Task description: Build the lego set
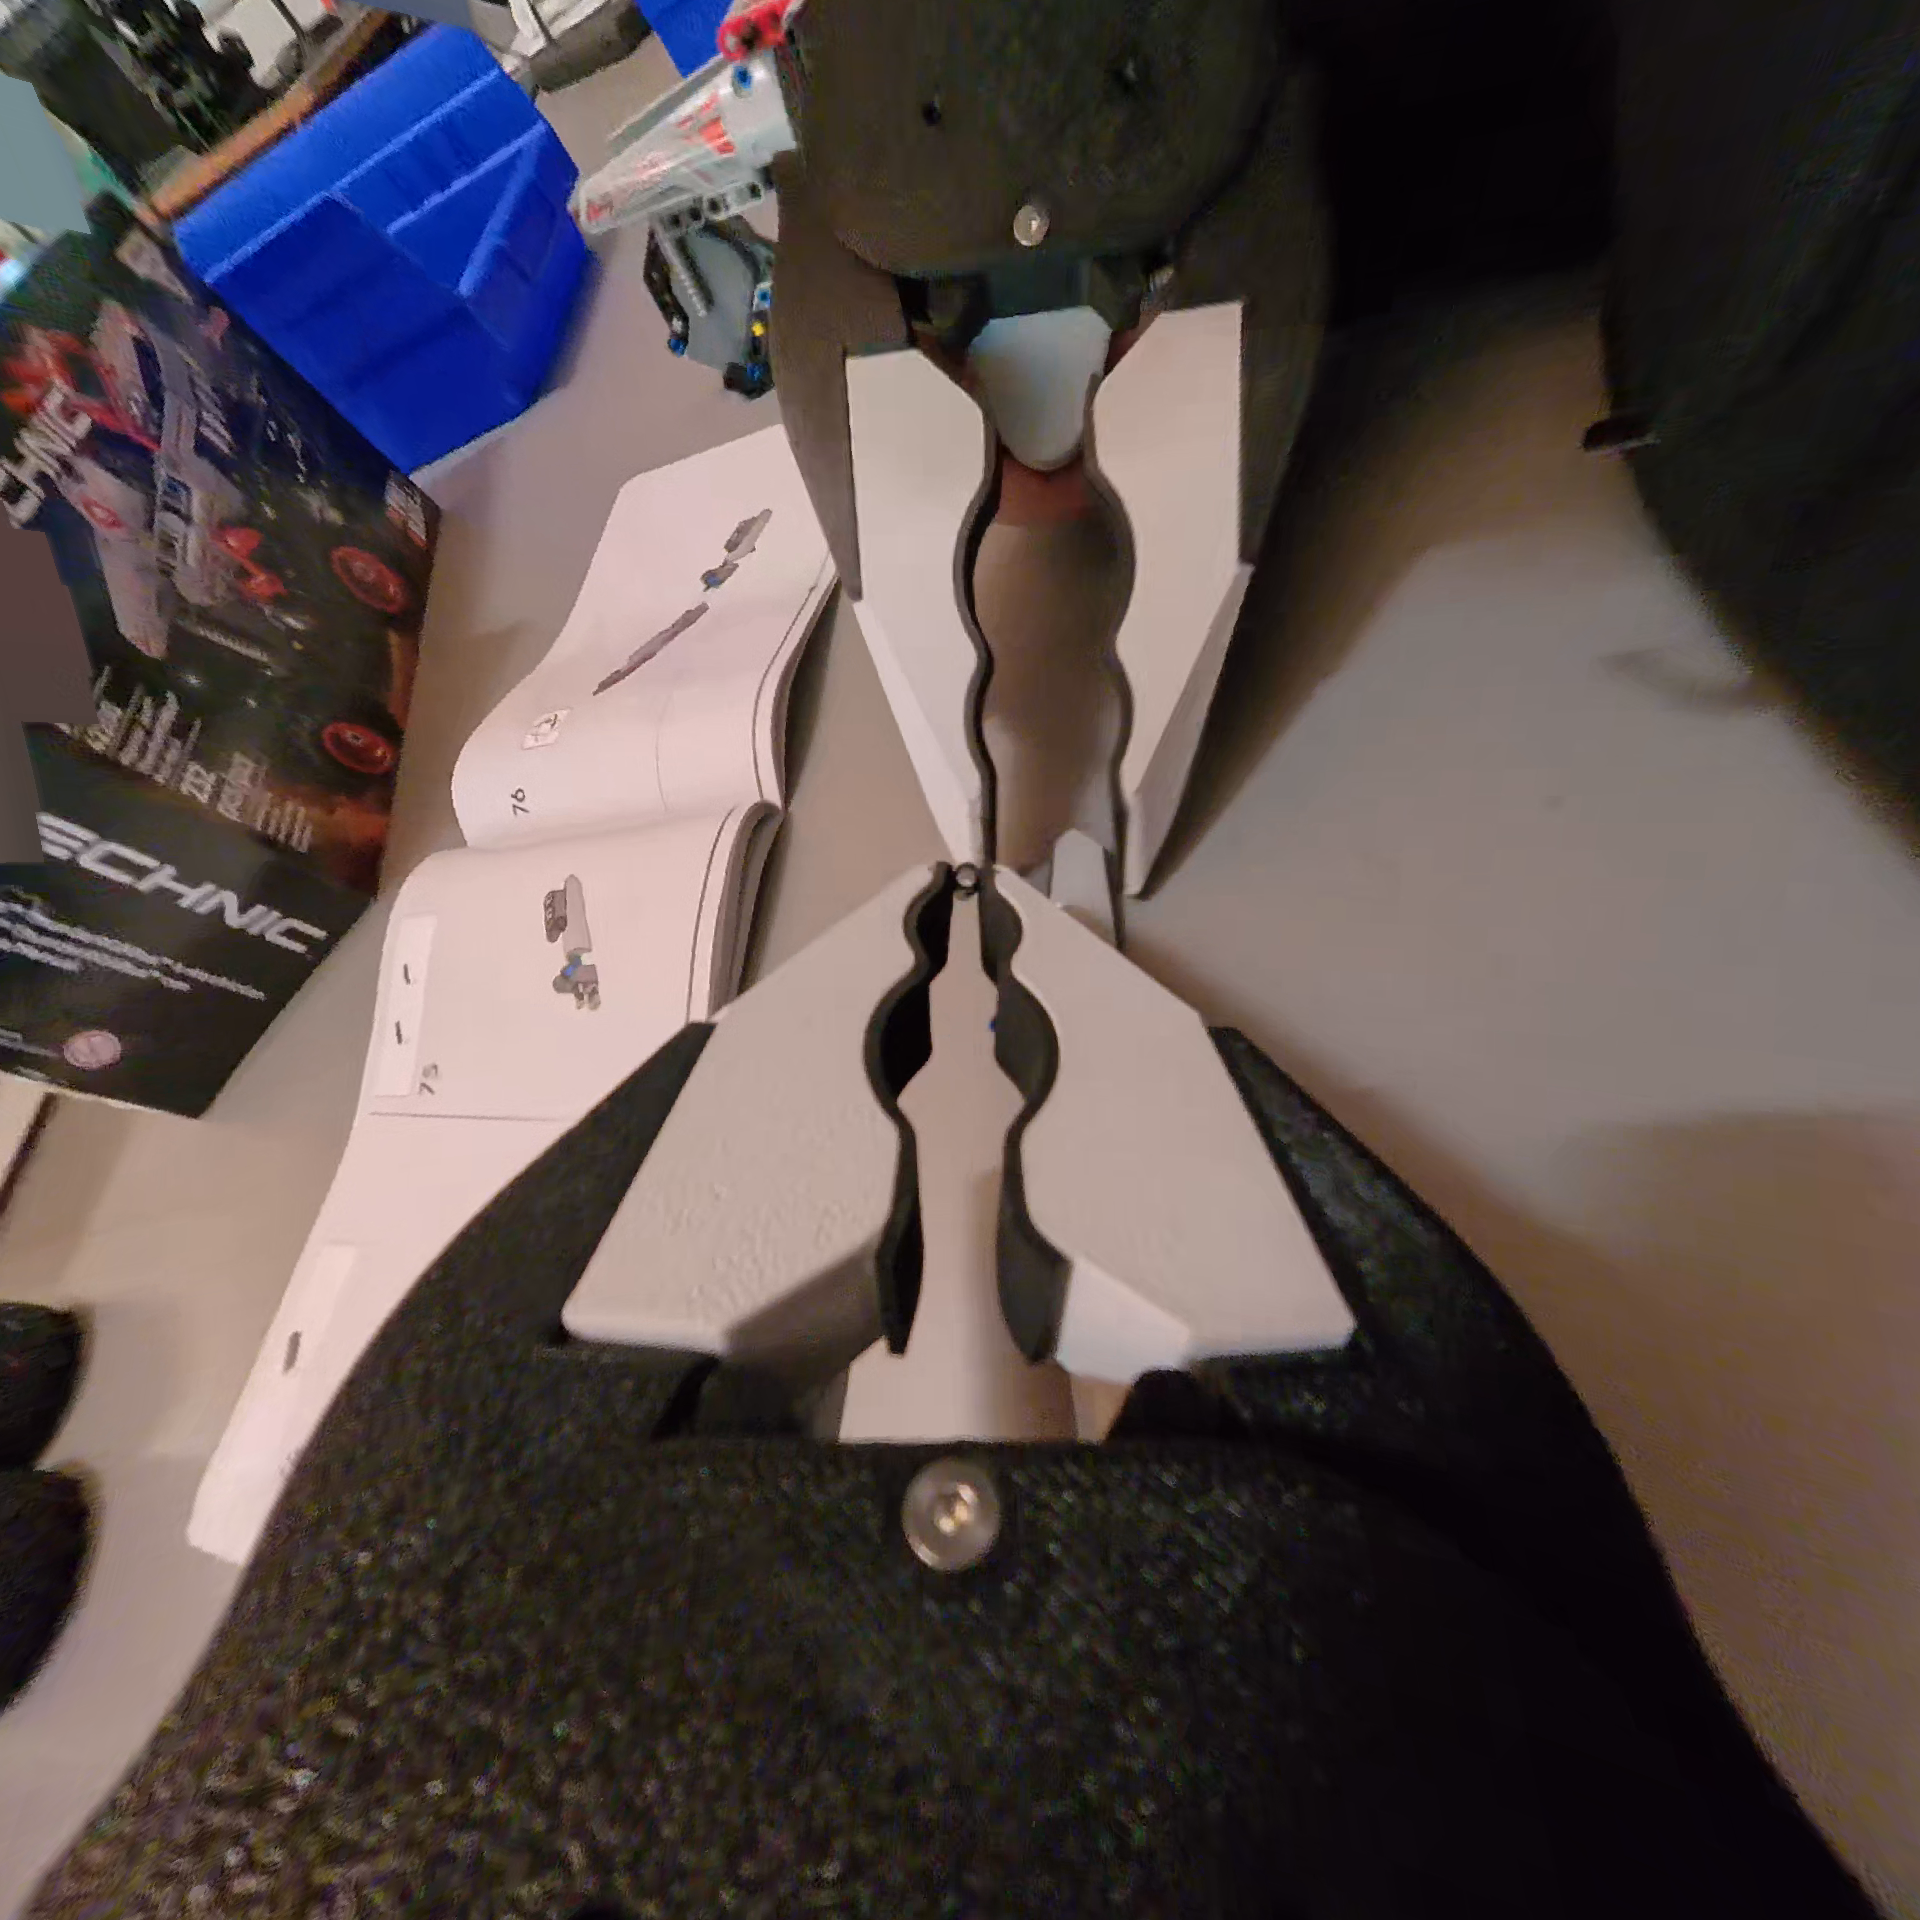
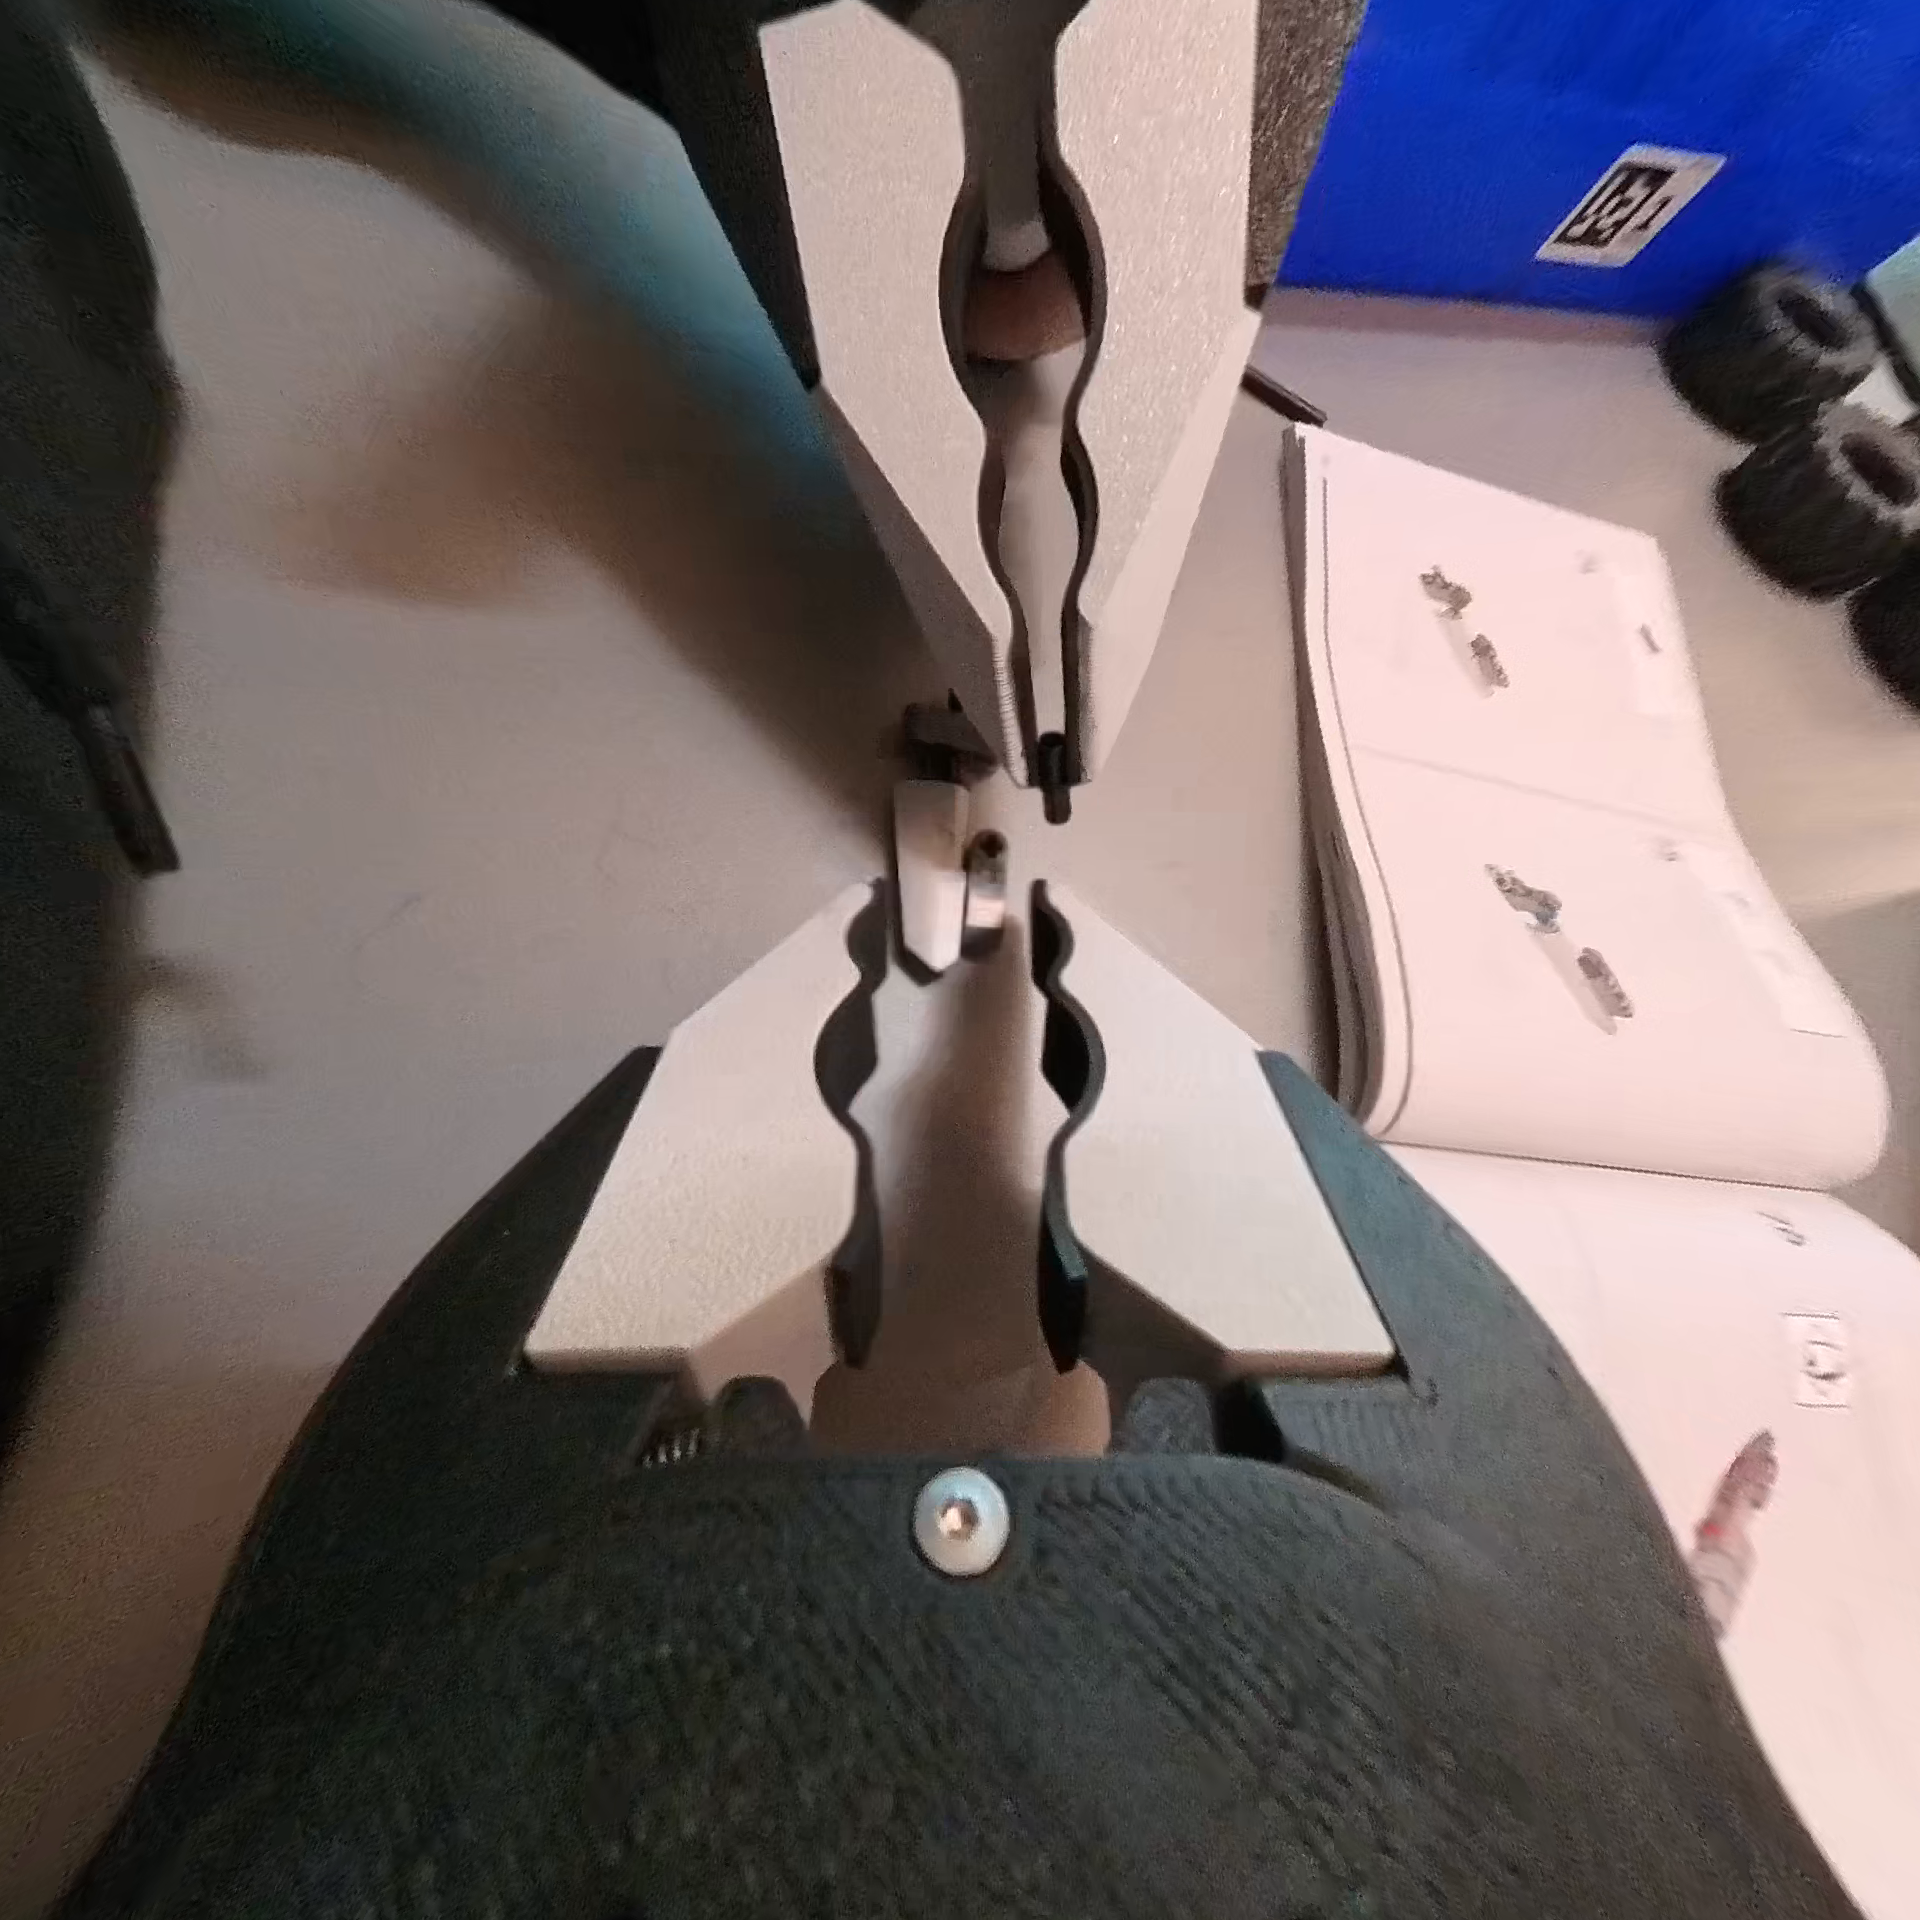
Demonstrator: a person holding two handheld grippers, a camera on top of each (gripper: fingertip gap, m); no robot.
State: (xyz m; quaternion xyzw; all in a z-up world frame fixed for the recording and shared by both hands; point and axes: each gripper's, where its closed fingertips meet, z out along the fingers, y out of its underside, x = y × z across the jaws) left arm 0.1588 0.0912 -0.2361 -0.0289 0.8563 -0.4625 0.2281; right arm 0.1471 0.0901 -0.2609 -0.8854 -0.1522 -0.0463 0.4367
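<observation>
My left gripper (image 1: 966, 883) is shut on a small black pin (image 1: 966, 876), held at its fingertips. My right gripper (image 2: 961, 904) holds a small white and grey Lego piece (image 2: 928, 883) that has a black part at its far end. The two grippers face each other tip to tip above the grey table (image 2: 468, 779). In the right wrist view the left gripper (image 2: 1049, 764) comes from the top, and its pin (image 2: 1055, 784) points down just beside the white piece. In the left wrist view the right gripper (image 1: 1055, 862) comes from the top.
An open instruction booklet (image 1: 623, 727) (image 2: 1558, 831) lies beside the grippers. A Lego box (image 1: 187, 623), a blue bin (image 1: 384, 239) (image 2: 1558, 135) and a partly built model (image 1: 696, 177) stand behind it. Black tyres (image 2: 1808, 436) lie near the bin. A person's dark clothing (image 1: 1766, 312) fills one side. Both grippers' tips are close together, under 4 cm apart. Left tips and right tips are each some 30 cm from the partly built model (image 1: 696, 177).
</observation>
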